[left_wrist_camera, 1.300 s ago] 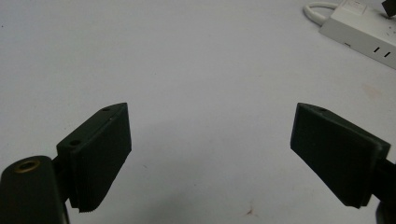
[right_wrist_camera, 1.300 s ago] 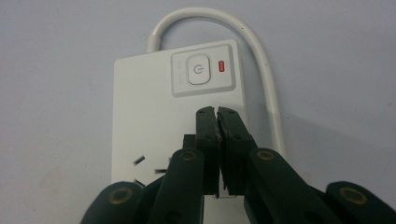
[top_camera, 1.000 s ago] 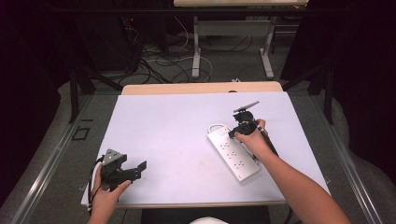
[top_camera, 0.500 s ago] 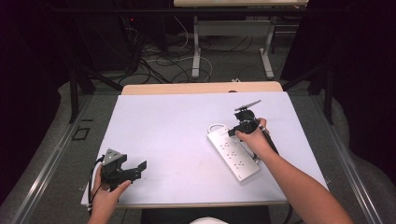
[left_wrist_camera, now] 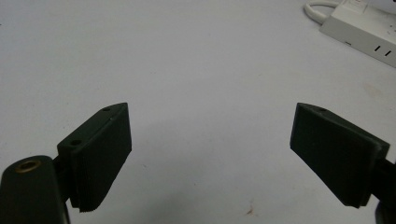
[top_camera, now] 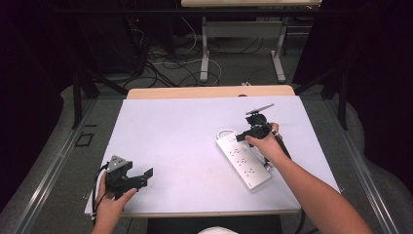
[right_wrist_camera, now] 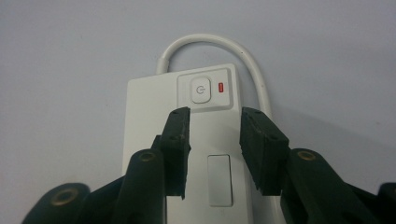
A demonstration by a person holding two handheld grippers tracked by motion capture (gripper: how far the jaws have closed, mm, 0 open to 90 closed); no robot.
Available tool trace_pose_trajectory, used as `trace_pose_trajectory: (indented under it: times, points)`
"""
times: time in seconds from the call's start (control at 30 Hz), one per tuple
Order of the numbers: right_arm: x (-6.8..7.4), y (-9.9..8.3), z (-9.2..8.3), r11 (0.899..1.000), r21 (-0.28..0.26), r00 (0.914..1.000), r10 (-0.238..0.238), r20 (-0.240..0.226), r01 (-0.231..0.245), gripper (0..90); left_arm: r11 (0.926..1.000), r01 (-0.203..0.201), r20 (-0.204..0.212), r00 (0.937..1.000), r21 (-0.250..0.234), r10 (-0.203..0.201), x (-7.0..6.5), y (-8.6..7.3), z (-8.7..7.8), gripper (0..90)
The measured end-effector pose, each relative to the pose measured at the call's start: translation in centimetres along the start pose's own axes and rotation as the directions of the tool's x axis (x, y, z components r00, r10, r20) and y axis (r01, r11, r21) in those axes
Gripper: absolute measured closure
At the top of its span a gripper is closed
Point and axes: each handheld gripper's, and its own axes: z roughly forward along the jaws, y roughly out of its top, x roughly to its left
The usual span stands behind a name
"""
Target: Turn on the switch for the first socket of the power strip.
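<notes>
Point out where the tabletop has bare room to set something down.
The middle, between the left gripper and the power strip, is bare, as is the far left of the table. It is crowded on the right, where the right gripper hovers over the strip.

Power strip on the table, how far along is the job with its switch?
Looks done: the power strip shows a red indicator light lit beside the power button, so it seems switched on. In hand: the right tool hovers over the strip just short of the button, its jaws having just been opening with nothing between them. Left: drawing that tool away. The left tool rests open at the table's near edge.
</notes>
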Motion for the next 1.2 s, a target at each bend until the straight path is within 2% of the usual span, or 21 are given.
trace_pose_trajectory:
  times: [0.27, 0.3, 0.33, 0.37, 0.47, 0.5, 0.57, 0.7, 1.03, 1.1, 1.13, 1.2]
  points:
    - [0.4, 0.1, -0.2, 1.0, -0.001, 0.9995, -0.028, -0.01, 0.028, 56.9, 1.0, 0.0, 0.0, 1.0, 0.001, 0.0, 0.0, 0.0, 0.0, 12.6]
    - [0.5, 0.2, -0.3, 1.0, 0.0, 0.9998, -0.019, -0.012, 0.019, 56.9, 1.0, 0.001, 0.0, 1.0, 0.0, -0.001, 0.0, 0.0, 0.0, 12.7]
    - [0.4, 0.2, -0.3, 0.999, -0.01, 0.9991, -0.034, -0.025, 0.034, 56.9, 1.0, 0.0, 0.0, 1.0, -0.001, 0.0, 0.0, 0.0, 0.0, 12.7]
    - [0.6, 0.2, -0.4, 0.999, -0.002, 0.9993, -0.036, -0.013, 0.036, 56.8, 1.0, 0.0, -0.001, 1.0, -0.001, 0.0, 0.0, 0.0, 0.0, 12.7]
    - [0.8, 0.2, -0.5, 0.999, -0.013, 0.9986, -0.042, -0.034, 0.041, 55.3, 1.0, 0.001, -0.002, 1.0, -0.004, -0.001, 0.0, 0.0, 0.0, 12.7]
    - [1.0, 0.2, -0.6, 0.999, -0.007, 0.9988, -0.041, -0.024, 0.041, 54.6, 1.0, 0.001, -0.002, 1.0, -0.003, -0.001, 0.0, 0.0, 0.0, 12.7]
    - [1.1, 0.2, -0.7, 0.999, -0.015, 0.998, -0.049, -0.04, 0.049, 52.7, 1.0, 0.0, -0.002, 1.0, -0.002, 0.0, 0.0, 0.0, 0.0, 12.7]
    - [1.7, 0.1, -1.1, 0.998, -0.017, 0.9971, -0.067, -0.037, 0.066, 48.0, 1.0, 0.0, 0.0, 1.0, 0.0, 0.0, 0.0, 0.0, 0.0, 12.8]
    - [2.2, -0.4, -1.3, 0.994, -0.017, 0.9935, -0.11, -0.029, 0.109, 38.7, 1.0, 0.0, 0.0, 1.0, 0.0, 0.0, 0.0, 0.0, 0.0, 12.8]
    - [2.3, -0.6, -1.2, 0.994, -0.024, 0.9929, -0.11, -0.046, 0.109, 36.4, 1.0, -0.001, 0.0, 1.0, 0.001, 0.001, 0.0, 0.0, 0.0, 12.8]
    - [2.4, -0.7, -1.3, 0.994, -0.011, 0.9932, -0.111, -0.035, 0.111, 35.8, 1.0, 0.0, 0.0, 1.0, 0.001, 0.0, 0.0, 0.0, 0.0, 12.8]
    - [2.5, -0.9, -1.4, 0.993, -0.006, 0.9919, -0.12, -0.042, 0.119, 35.4, 1.0, 0.0, -0.001, 1.0, 0.001, 0.0, 0.0, 0.0, 0.0, 12.8]
